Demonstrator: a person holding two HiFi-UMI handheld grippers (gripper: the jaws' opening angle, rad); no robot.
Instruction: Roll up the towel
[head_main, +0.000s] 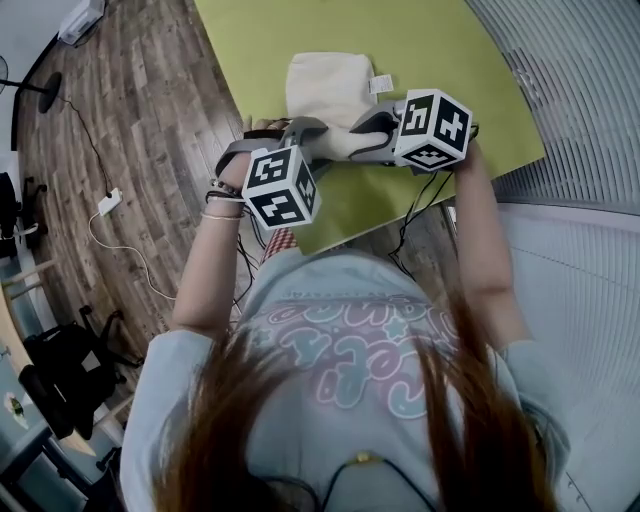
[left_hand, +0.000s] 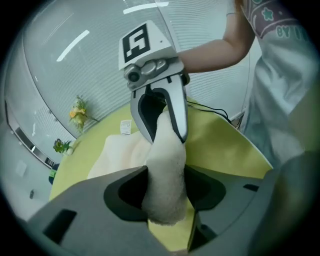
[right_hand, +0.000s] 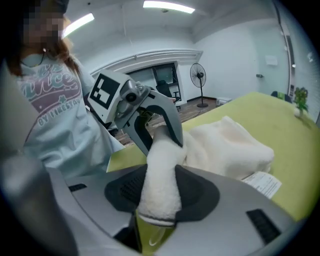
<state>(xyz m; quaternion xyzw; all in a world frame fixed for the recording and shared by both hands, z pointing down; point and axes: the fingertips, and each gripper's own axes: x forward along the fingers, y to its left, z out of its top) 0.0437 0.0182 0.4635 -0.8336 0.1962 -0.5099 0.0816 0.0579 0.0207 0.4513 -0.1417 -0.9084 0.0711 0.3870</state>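
Observation:
A cream towel (head_main: 325, 85) lies on the yellow-green table (head_main: 430, 40), its near edge wound into a thick roll (head_main: 345, 140). My left gripper (head_main: 308, 132) sits at the roll's left end and my right gripper (head_main: 372, 128) at its right end, facing each other. In the left gripper view the roll (left_hand: 165, 170) passes between my left gripper's (left_hand: 165, 187) widely parted jaws with dark gaps on both sides. In the right gripper view the roll (right_hand: 160, 175) is pinched between my right gripper's (right_hand: 160, 187) pads. A white label (right_hand: 262, 182) hangs off the towel's flat part (right_hand: 225, 145).
The table's front edge runs just under both grippers, with wooden floor (head_main: 150, 120) below it. A power strip and cable (head_main: 108, 203) lie on the floor, office chairs (head_main: 60, 370) stand at lower left. Small plants (left_hand: 77, 112) stand at the table's far side.

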